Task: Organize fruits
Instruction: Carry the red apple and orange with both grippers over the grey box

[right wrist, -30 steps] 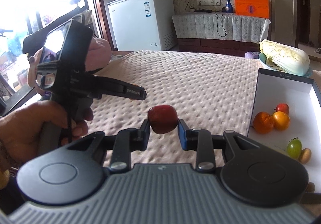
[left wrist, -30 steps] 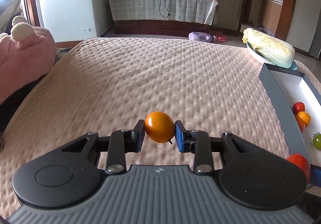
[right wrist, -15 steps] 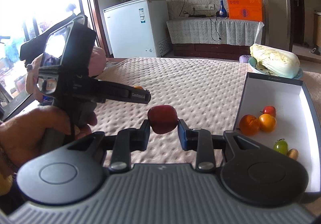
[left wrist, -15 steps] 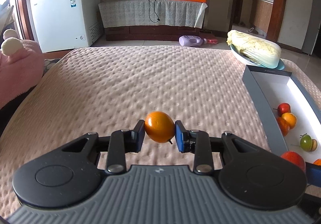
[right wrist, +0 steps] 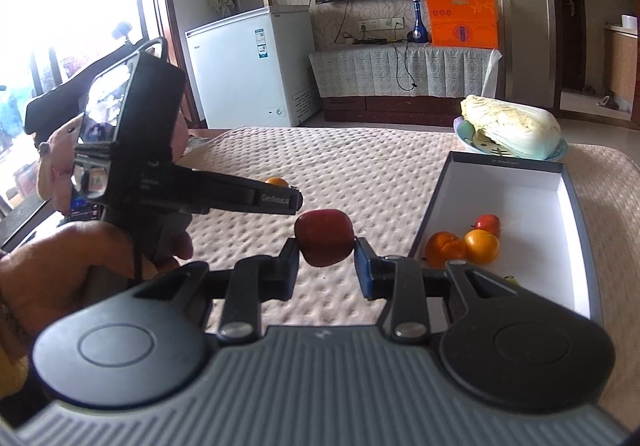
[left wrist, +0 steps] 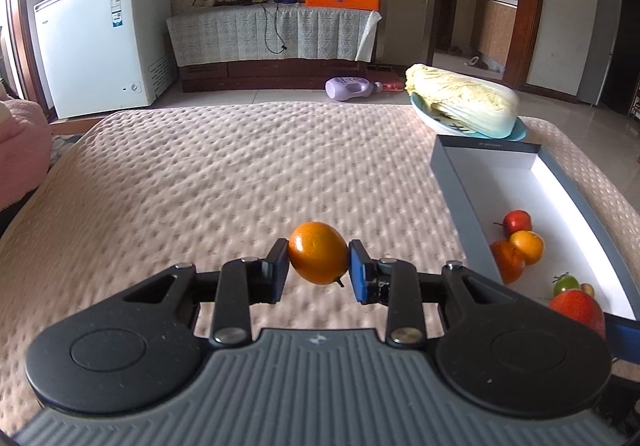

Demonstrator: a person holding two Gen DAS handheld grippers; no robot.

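Two jaws grip fruit: left gripper glossy orange, right gripper dark-red apple.

Box on the bedspread at right, fruits inside it, cabbage on a plate behind it

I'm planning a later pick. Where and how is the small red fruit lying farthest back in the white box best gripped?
Grip the small red fruit across its round middle, coming from above. The box is open at the top with walls around it, and the orange fruit sits close in front, so a side approach looks blocked. Probably set the fingers left and right of it, clear of its neighbour.
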